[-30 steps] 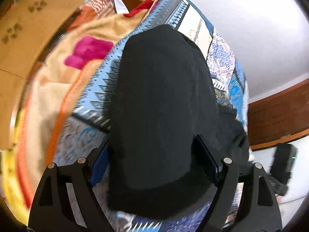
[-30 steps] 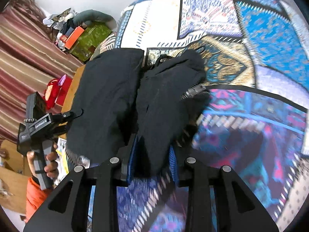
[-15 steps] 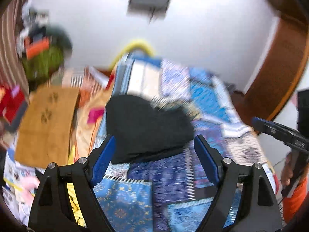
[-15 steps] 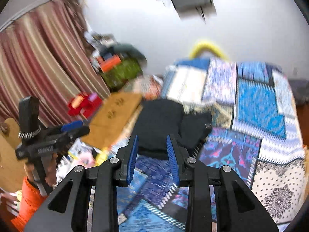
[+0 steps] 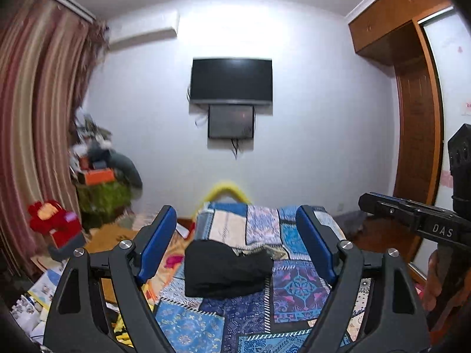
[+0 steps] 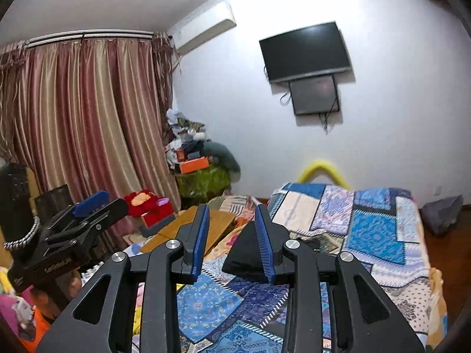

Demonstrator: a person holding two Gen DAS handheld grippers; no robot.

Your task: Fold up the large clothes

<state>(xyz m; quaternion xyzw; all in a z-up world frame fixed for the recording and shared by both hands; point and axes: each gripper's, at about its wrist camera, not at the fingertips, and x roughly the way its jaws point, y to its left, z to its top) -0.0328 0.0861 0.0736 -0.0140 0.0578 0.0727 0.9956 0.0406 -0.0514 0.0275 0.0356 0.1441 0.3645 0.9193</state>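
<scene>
A white-walled bedroom is filling both views, with a dark television (image 5: 231, 80) hanging on the far wall above a smaller dark panel (image 5: 231, 121), and striped pinkish curtains (image 6: 79, 123) covering the left side of the right wrist view. A wooden wardrobe (image 5: 412, 94) is standing at the right edge of the left wrist view. A bed (image 5: 297, 291) under a blue patchwork quilt is stretching across the lower middle of both frames.

The black garment (image 5: 223, 270) is lying folded into a compact bundle on the quilt, in the lower centre of the left wrist view and toward the bed's left side. In the right wrist view it (image 6: 244, 256) is showing partly behind the blue pads.

The left hand-held gripper (image 5: 235, 253) is hovering well above the bed with its jaws spread wide and nothing between them. The right hand-held gripper (image 6: 232, 241) is likewise raised, its jaws parted by a narrower gap and gripping nothing. Each one is appearing at the edge of the other's view, and neither is touching the garment.

A red plush toy (image 5: 48, 217) is sitting beside the clutter at lower left.
</scene>
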